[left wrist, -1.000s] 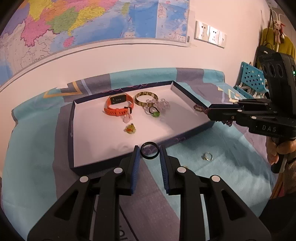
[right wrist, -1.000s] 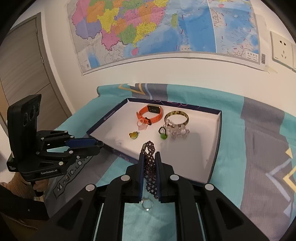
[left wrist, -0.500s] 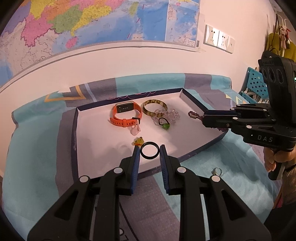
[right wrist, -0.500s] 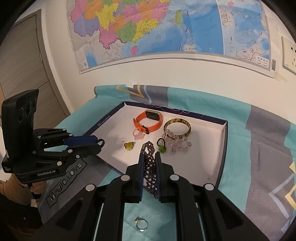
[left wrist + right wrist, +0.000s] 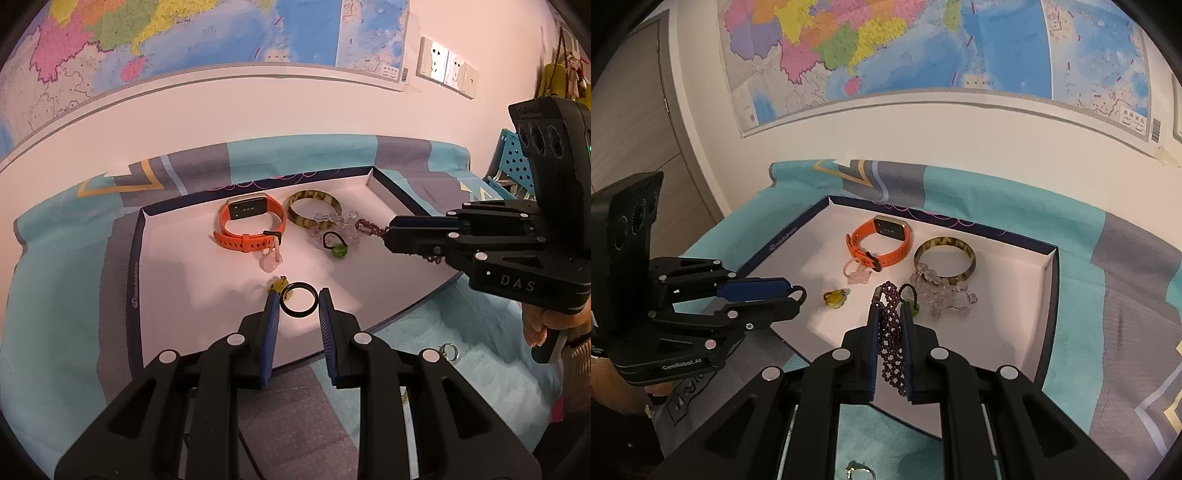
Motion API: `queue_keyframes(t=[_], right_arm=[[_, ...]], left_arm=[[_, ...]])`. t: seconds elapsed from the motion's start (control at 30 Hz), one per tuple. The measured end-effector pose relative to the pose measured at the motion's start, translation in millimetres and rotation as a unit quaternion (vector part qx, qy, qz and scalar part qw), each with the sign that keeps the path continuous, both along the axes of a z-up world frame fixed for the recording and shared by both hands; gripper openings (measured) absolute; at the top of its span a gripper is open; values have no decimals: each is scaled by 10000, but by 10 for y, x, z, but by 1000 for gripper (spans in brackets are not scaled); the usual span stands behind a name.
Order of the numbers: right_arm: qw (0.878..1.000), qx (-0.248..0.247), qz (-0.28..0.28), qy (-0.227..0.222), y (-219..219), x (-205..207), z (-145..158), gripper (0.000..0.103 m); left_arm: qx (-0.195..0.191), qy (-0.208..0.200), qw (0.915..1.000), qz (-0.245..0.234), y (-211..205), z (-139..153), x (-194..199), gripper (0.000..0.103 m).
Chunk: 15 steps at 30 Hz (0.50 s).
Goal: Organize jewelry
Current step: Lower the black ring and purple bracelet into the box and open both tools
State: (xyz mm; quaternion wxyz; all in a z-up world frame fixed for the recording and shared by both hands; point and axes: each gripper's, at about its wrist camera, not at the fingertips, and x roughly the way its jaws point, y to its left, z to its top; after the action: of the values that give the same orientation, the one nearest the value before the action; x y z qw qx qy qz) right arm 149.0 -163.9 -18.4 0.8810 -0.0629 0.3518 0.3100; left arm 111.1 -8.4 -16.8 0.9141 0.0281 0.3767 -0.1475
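"GenRobot.AI" is read on the left gripper [image 5: 796, 295] body, and "DAS" on the right gripper [image 5: 386, 232]. The left gripper [image 5: 298, 301] is clamped on a black ring [image 5: 298, 300], held above the near part of the white-lined tray [image 5: 184, 280]. The right gripper [image 5: 889, 314] is clamped on a purple bead bracelet [image 5: 891, 332], held above the tray near the clear bead bracelet [image 5: 942, 295]. An orange watch [image 5: 882, 245] and a bangle [image 5: 945, 256] lie further back in the tray.

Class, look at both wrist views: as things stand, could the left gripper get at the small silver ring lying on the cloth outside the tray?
Probably not yet. The left gripper is shut on a black ring, so its jaws are occupied. The path to the silver ring itself looks unobstructed.
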Motion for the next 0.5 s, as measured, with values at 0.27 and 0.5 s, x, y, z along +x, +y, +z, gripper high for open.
queue_keyframes(t=[0.27,0.5], right_arm=[[9999,-87,3,93,66,124,-73,10],[9997,-170,9,148,105,193,-128,10]], left_arm=[[25,62,10000,56,3,-41,91,22],[45,154,9998,124,18,-96,169,22]])
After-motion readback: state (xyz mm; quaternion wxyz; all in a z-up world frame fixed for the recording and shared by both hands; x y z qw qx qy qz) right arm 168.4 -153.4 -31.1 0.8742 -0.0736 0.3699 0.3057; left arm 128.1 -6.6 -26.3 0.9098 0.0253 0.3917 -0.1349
